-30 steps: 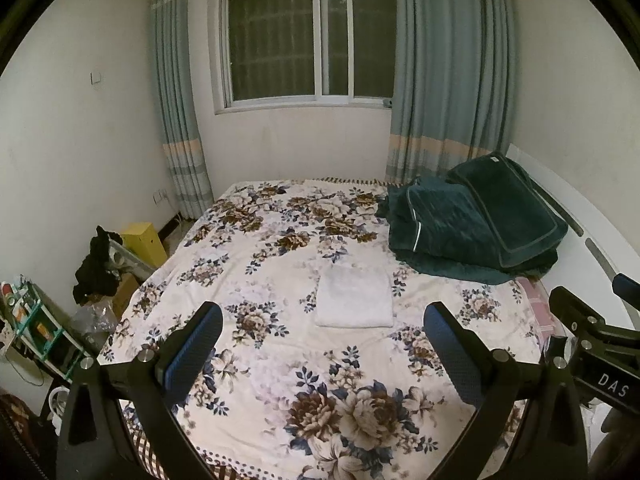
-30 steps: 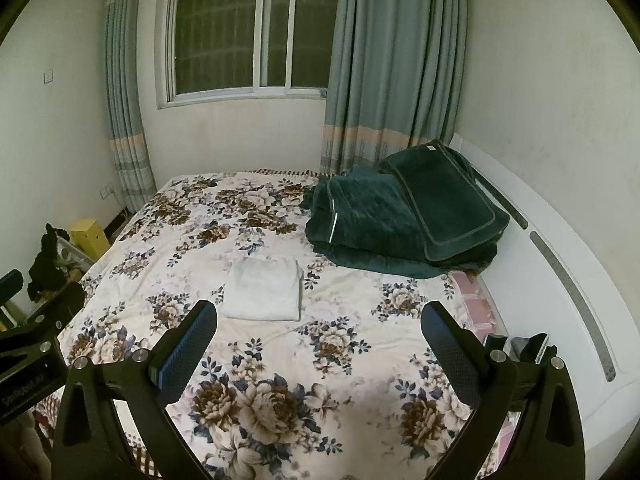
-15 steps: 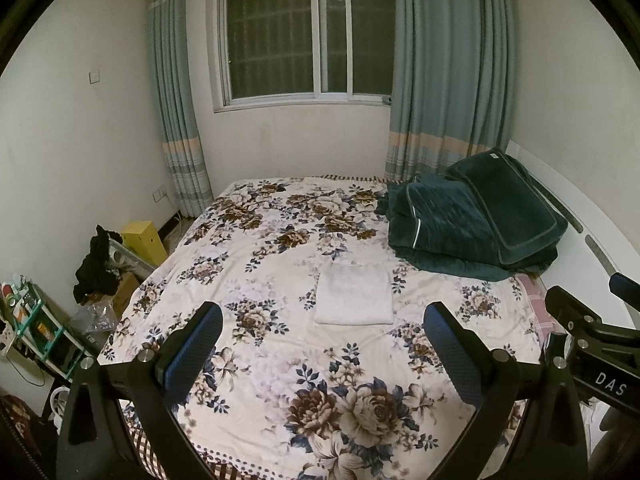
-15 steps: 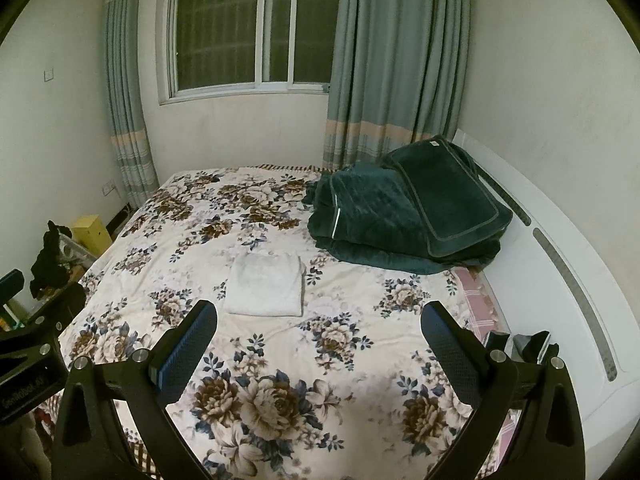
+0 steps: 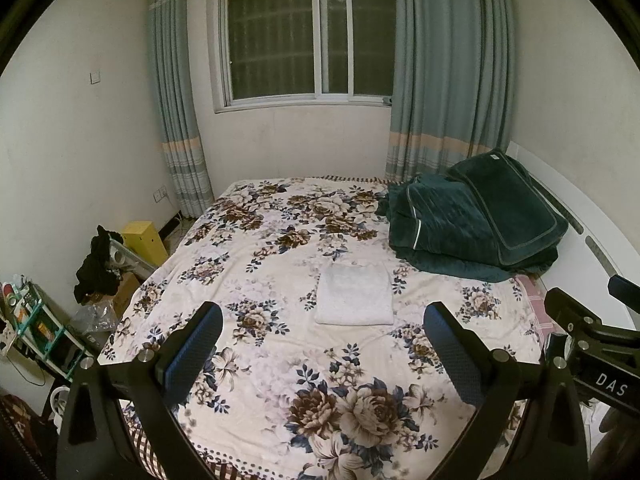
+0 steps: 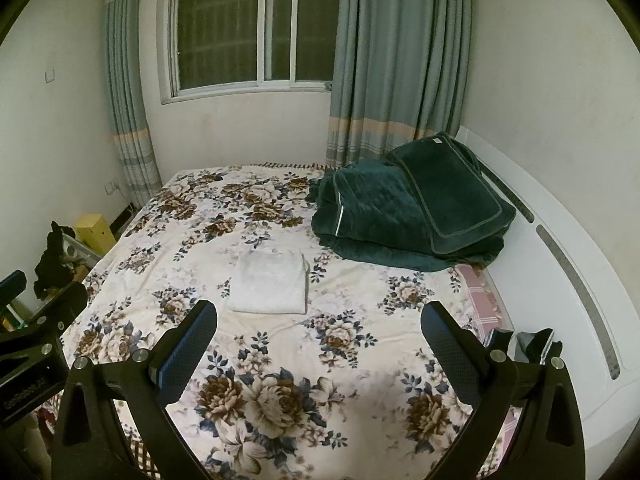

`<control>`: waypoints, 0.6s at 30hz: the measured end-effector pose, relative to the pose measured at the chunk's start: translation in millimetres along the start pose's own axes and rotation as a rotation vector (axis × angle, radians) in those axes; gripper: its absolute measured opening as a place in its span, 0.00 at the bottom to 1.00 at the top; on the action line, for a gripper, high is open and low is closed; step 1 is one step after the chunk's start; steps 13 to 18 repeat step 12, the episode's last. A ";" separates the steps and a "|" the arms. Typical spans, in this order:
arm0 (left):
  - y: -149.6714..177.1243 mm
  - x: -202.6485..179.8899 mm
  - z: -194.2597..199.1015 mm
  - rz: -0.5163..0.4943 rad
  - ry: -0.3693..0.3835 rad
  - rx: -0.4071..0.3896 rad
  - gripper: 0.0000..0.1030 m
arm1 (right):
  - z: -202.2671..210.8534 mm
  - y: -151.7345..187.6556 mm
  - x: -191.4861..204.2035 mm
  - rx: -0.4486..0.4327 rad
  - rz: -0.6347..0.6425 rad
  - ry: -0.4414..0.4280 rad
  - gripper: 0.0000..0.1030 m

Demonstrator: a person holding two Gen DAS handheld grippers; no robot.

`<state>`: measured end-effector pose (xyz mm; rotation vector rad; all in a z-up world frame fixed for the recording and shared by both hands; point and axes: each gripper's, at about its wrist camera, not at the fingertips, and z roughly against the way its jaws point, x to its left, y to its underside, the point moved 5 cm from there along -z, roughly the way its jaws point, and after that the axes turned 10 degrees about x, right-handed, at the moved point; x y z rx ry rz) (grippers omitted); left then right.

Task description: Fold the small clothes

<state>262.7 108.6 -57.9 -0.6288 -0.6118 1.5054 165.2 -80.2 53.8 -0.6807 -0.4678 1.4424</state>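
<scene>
A small white garment lies folded into a neat rectangle in the middle of the floral bedspread; it also shows in the right wrist view. My left gripper is open and empty, held well above and in front of the bed, far from the garment. My right gripper is open and empty too, held high at the near end of the bed. Each gripper's body shows at the edge of the other's view.
A pile of dark green blankets lies at the bed's far right by the white headboard. Left of the bed are a yellow box, black clothing and a cluttered shelf. Window and curtains are behind.
Both grippers have drifted slightly back and up; the bed and folded garment sit a little lower in view. The garment has not moved and both grippers stay open.
</scene>
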 end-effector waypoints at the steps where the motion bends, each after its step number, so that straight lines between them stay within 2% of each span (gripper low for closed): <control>1: 0.3 -0.1 -0.2 0.000 0.000 -0.001 1.00 | 0.7 0.8 0.0 0.000 -0.004 -0.001 1.00; 18: -2.0 2.9 2.3 0.005 0.003 -0.007 1.00 | -0.3 -2.7 2.9 0.000 0.003 -0.006 1.00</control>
